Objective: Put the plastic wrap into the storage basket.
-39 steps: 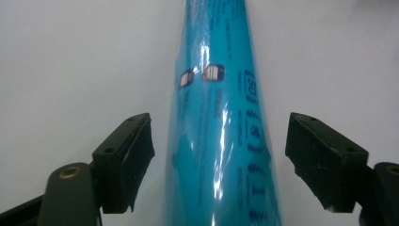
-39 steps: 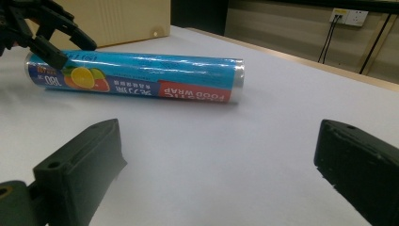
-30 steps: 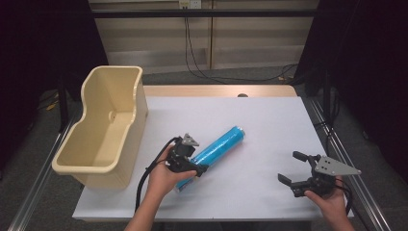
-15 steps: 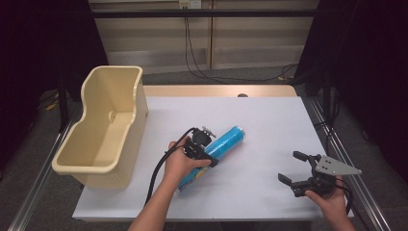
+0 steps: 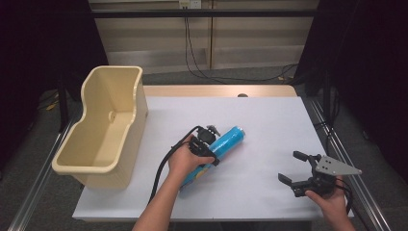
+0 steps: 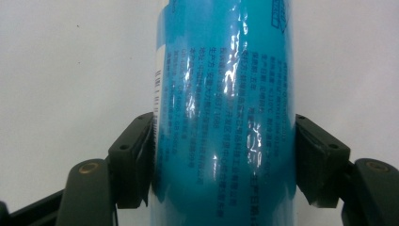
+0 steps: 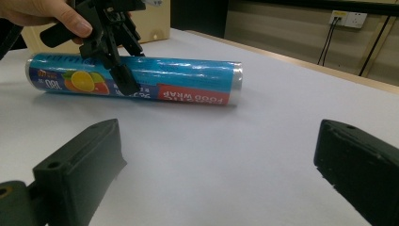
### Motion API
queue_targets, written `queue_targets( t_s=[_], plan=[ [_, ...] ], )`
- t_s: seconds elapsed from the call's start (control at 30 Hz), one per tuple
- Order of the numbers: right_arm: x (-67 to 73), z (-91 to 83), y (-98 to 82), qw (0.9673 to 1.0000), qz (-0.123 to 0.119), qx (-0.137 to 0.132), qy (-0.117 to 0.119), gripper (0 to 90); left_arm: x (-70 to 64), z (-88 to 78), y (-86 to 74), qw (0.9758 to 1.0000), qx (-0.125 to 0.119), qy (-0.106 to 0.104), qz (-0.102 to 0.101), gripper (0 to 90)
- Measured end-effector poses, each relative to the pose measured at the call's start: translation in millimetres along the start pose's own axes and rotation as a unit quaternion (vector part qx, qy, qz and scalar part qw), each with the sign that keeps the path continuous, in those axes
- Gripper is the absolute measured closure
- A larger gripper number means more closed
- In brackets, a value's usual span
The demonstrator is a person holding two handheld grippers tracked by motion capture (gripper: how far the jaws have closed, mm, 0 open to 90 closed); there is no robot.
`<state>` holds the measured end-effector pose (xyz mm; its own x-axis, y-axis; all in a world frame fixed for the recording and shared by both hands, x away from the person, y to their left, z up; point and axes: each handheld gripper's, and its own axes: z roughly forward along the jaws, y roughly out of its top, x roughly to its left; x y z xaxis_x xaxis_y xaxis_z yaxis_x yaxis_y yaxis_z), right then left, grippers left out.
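Clamping from both sides, the left gripper (image 5: 208, 144) is pressing its black pads against the blue cylindrical roll of plastic food wrap (image 5: 219, 149), which is lying on the white table (image 5: 269, 120) near its middle, well apart from the cream plastic tub (image 5: 103, 127). Compared with a second ago, this gripper is sitting farther along the roll, and its jaws have just been closing onto it. Glossy film is catching the light over small white print (an orange-slice picture is showing in the right gripper view), while the right gripper (image 5: 298, 168) is resting with jaws apart.
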<state>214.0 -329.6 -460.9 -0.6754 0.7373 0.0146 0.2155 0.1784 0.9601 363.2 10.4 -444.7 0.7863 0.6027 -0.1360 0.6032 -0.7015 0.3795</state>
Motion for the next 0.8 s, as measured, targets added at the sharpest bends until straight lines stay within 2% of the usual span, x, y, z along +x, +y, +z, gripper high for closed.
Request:
queue_targets(
  t_s=[0.13,0.2,0.3,0.33,0.4,0.47,0.5,0.7,0.8],
  plan=[
    [-0.2,-0.4,0.0,1.0000,-0.001,0.000,0.001,1.4,-4.3,-0.4,4.6,0.9997,0.021,0.014,0.003,31.9],
    [-0.6,-1.2,0.2,1.0000,0.000,-0.001,0.000,1.3,-5.9,-0.6,6.9,0.9994,0.032,0.016,-0.003,32.1],
    [-1.4,-1.4,0.0,1.0000,0.000,0.000,-0.002,1.2,-2.6,-1.9,7.2,0.9985,0.043,-0.002,-0.034,32.2],
    [-1.4,-1.4,0.0,1.0000,0.000,0.000,-0.002,1.2,-1.0,-2.7,7.1,0.9984,0.047,-0.005,-0.032,32.2],
    [-1.6,-1.2,-0.2,1.0000,0.000,-0.001,-0.001,1.3,-1.1,-5.5,6.2,0.9978,0.049,0.008,-0.044,32.2],
    [-1.7,-1.3,-0.1,1.0000,-0.001,0.000,-0.002,1.2,2.1,-9.8,5.4,0.9975,0.047,0.007,-0.052,32.2],
    [-1.8,-1.2,-0.1,1.0000,-0.001,0.000,-0.001,1.2,3.2,-12.9,4.8,0.9971,0.045,0.005,-0.062,32.2],
    [-1.8,-0.7,-0.3,1.0000,-0.001,0.001,-0.001,1.2,8.2,-34.6,4.3,0.9967,0.029,0.001,-0.076,32.3],
    [-1.3,-0.9,-0.1,1.0000,-0.001,0.001,-0.001,1.2,8.6,-47.5,6.8,0.9954,0.026,0.005,-0.092,32.3]
  ],
)
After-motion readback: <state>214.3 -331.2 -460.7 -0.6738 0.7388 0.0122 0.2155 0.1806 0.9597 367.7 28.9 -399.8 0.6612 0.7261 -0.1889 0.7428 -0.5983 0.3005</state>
